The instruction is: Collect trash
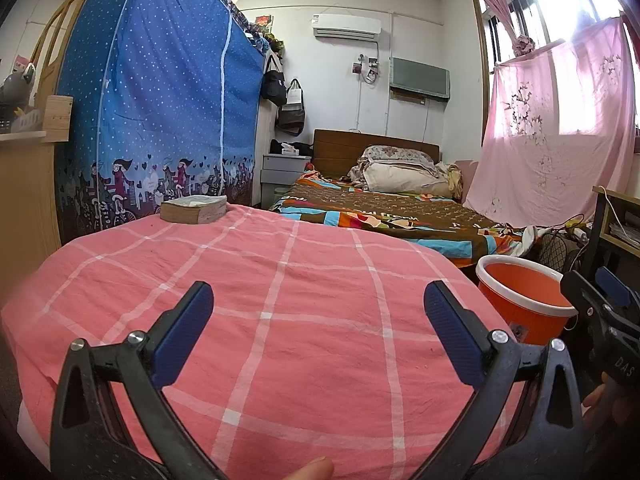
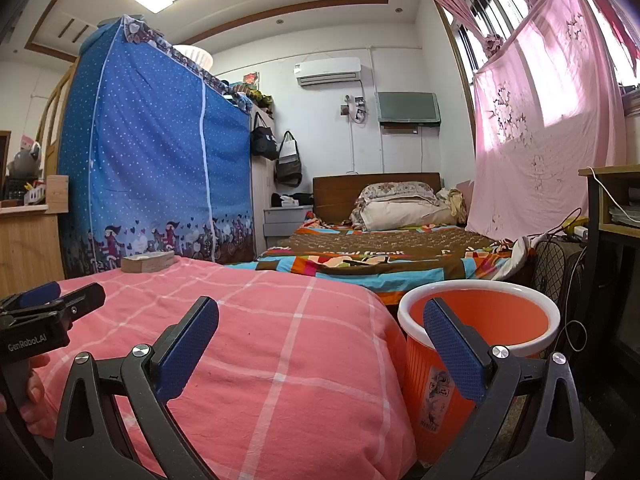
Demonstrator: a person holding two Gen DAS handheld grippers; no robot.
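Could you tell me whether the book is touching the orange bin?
Apart. The right wrist view shows the book on the far pink checked cloth, well away from the orange bin beside it.

The pink checked cover [image 1: 280, 300] lies bare except a thick book [image 1: 194, 209] at its far left corner; the orange bin [image 2: 480, 344] (mouth unobstructed) stands just beside its right edge.

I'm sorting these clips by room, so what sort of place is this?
Most likely a home bedroom: a made bed with wooden headboard and folded quilt, a blue polka-dot fabric wardrobe, and a white wall air conditioner.
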